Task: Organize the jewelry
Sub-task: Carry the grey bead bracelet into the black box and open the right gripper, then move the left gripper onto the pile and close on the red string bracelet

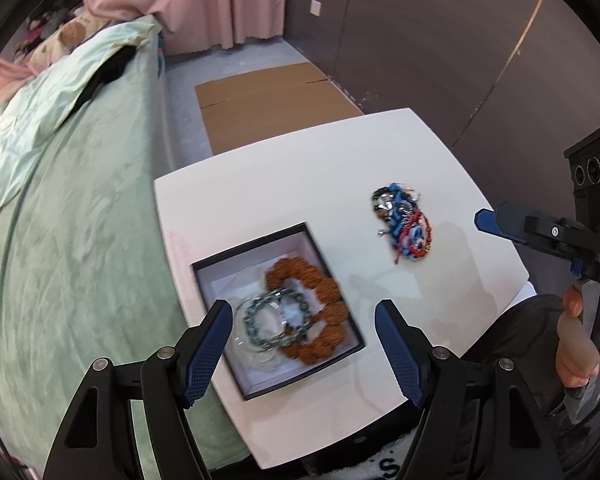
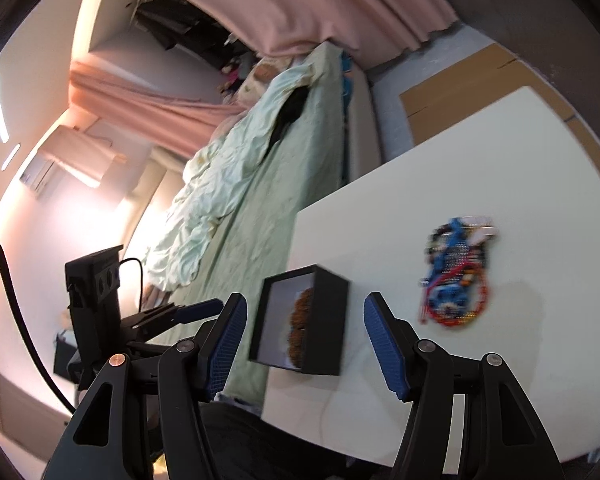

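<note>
- The left claw [image 1: 304, 344] stands wide with nothing between its pads, hovering over the black box [image 1: 332, 260] on the white worktop [image 1: 300, 152].
- Inside the box, right under that claw, lie a brown beaded bracelet [image 1: 324, 292] and a grey-blue bead bracelet [image 1: 260, 320].
- The right claw [image 2: 304, 340] is also parted and empty; the box sits just ahead of it.
- The loose jewelry tangle [image 2: 458, 272], blue, red and silver, lies on the worktop ahead and to the right of the right claw, well apart from the box.
- Judged from its look, the tangle is light, limp and snag-prone: cords and chains will likely trail or drag neighbours along.
- Best hold is probably a single protruding strand, such as the red cord loop [image 2: 466, 312] at the near edge, pinched low and lifted slowly.
</note>
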